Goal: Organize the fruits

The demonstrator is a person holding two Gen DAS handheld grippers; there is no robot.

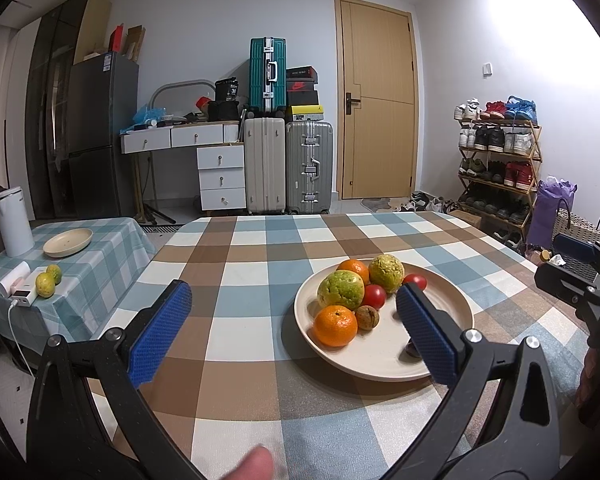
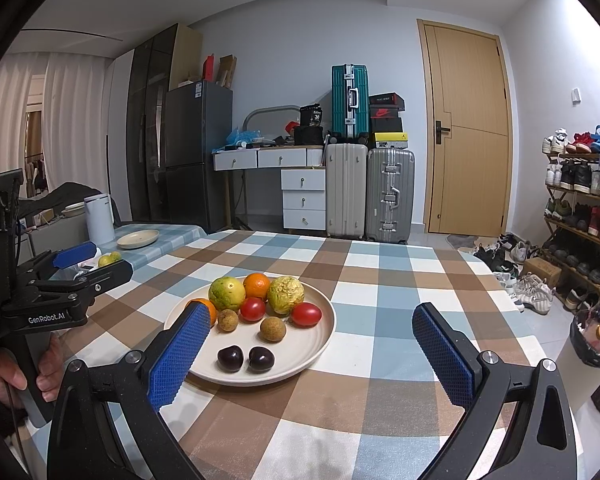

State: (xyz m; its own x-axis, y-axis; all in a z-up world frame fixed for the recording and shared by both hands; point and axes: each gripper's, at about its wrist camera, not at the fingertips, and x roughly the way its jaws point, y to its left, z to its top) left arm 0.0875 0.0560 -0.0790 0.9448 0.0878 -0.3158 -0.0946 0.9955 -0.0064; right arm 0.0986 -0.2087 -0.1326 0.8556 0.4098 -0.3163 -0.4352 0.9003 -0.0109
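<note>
Both hand-held grippers, left gripper [image 1: 292, 320] and right gripper [image 2: 312, 340], gape wide, empty, above the checked tablecloth [image 2: 380, 280]. One round cream plate [image 2: 320, 336] holds two green-yellow guavas [image 2: 227, 293], two oranges [image 2: 257, 285], two red tomatoes [image 2: 306, 314], two brown longans [image 2: 273, 329], two dark cherries [image 2: 230, 358].

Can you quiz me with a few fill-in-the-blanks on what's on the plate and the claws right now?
1. Both the left claw and the right claw are ____ and hold nothing.
2. At the front of the plate lie two dark ____.
3. The number of red tomatoes on the plate is ____.
4. The second, smaller plate on the side table is ____.

Missing words: open; cherries; two; empty
</note>
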